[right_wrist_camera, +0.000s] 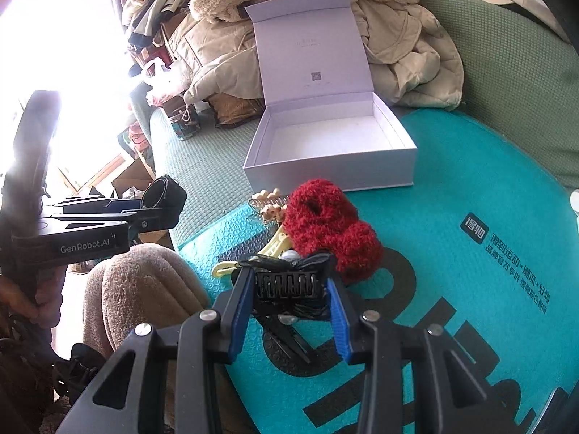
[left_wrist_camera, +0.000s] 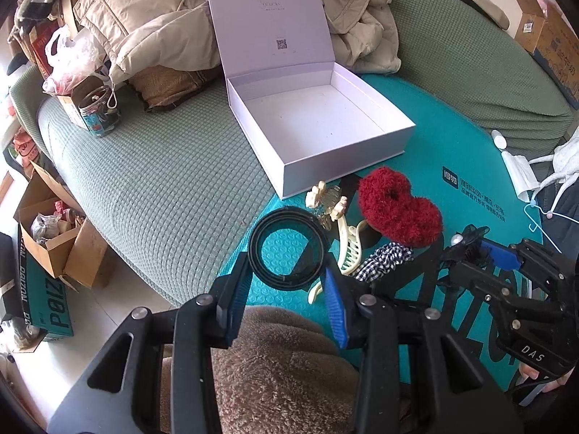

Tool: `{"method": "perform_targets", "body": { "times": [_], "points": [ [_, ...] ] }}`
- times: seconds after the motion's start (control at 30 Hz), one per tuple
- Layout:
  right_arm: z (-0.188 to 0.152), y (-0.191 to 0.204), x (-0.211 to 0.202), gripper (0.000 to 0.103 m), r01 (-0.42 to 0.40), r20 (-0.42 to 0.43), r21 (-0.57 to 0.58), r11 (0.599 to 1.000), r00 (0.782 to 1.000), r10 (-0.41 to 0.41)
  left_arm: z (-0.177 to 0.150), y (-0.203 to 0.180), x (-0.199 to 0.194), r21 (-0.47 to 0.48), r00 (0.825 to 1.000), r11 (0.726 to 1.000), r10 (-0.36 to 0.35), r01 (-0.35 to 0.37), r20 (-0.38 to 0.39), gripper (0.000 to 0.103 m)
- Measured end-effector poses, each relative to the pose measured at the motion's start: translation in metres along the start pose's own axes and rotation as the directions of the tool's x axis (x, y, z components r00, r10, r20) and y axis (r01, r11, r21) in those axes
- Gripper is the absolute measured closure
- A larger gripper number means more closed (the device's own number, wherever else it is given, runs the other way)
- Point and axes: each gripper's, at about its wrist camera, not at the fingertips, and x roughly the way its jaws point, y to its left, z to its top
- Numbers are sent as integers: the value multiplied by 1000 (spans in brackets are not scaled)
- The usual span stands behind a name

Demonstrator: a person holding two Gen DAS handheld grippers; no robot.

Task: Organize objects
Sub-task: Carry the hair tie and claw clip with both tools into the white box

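In the left wrist view my left gripper (left_wrist_camera: 287,262) is shut on a black ring-shaped band (left_wrist_camera: 289,218), held off the teal mailer bag (left_wrist_camera: 452,144). In the right wrist view my right gripper (right_wrist_camera: 288,278) is shut on a black comb hair clip (right_wrist_camera: 289,285), also lifted. A red fluffy scrunchie (left_wrist_camera: 398,206), a beige flower claw clip (left_wrist_camera: 325,199), a cream claw clip (left_wrist_camera: 349,249) and a checked scrunchie (left_wrist_camera: 387,258) lie on the bag. The open white box (left_wrist_camera: 343,159) stands behind them with nothing in it, its lid upright.
The green quilted sofa (left_wrist_camera: 163,181) carries a pile of coats (left_wrist_camera: 152,29) behind the box and a small jar (left_wrist_camera: 99,112) at the left. Cardboard boxes (left_wrist_camera: 54,238) sit on the floor to the left. A person's fluffy brown knee (left_wrist_camera: 282,372) is under my left gripper.
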Motion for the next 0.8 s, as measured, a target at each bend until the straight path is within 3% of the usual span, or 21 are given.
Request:
{"method": "perform_targets", "body": {
  "times": [0.37, 0.8],
  "points": [
    [34, 12, 15, 64, -7, 8, -47, 999, 1000, 8, 21, 20, 1, -20, 1000, 1000, 9, -8, 11, 66],
    [74, 8, 56, 64, 3, 5, -80, 997, 1000, -3, 54, 37, 43, -20, 1000, 1000, 3, -4, -14, 66]
  ]
}}
